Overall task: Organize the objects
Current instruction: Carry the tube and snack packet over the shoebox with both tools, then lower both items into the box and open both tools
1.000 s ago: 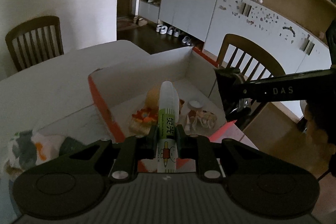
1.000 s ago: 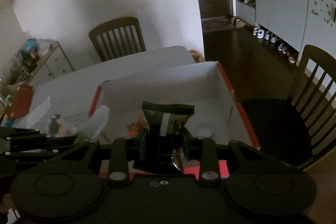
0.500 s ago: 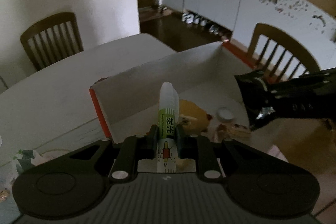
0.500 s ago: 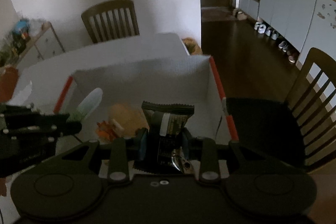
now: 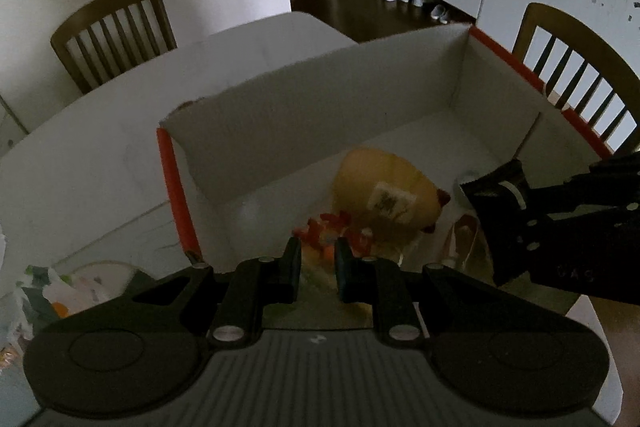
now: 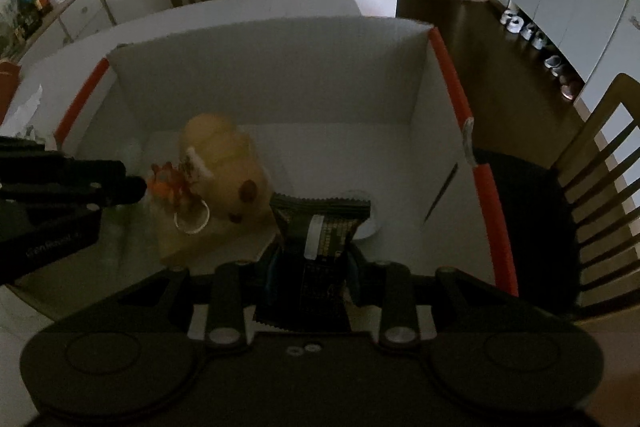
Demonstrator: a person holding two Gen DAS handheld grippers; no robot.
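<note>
A white cardboard box [image 5: 320,99] with orange edges sits on the table; it also shows in the right wrist view [image 6: 264,75]. Inside lie a yellow plush toy [image 5: 384,191], red-orange bits [image 5: 332,227] and a small round lid [image 6: 366,223]. My left gripper [image 5: 318,263] is open and empty over the box's near left part; the glue stick is out of sight. My right gripper [image 6: 312,267] is shut on a dark snack packet [image 6: 316,239] over the box's near right part. The plush toy [image 6: 224,163] lies just left of the packet.
Wooden chairs stand at the far side [image 5: 116,31] and at the right [image 5: 580,75] of the table. Crumpled wrappers [image 5: 52,291] lie on the table left of the box. A low cabinet with clutter [image 6: 52,7] stands far left. Shoes line the floor by the cupboards [image 6: 536,39].
My left gripper has opened and let go of the glue stick, which is no longer seen. Both grippers have moved in over the box; the right still holds the packet.
</note>
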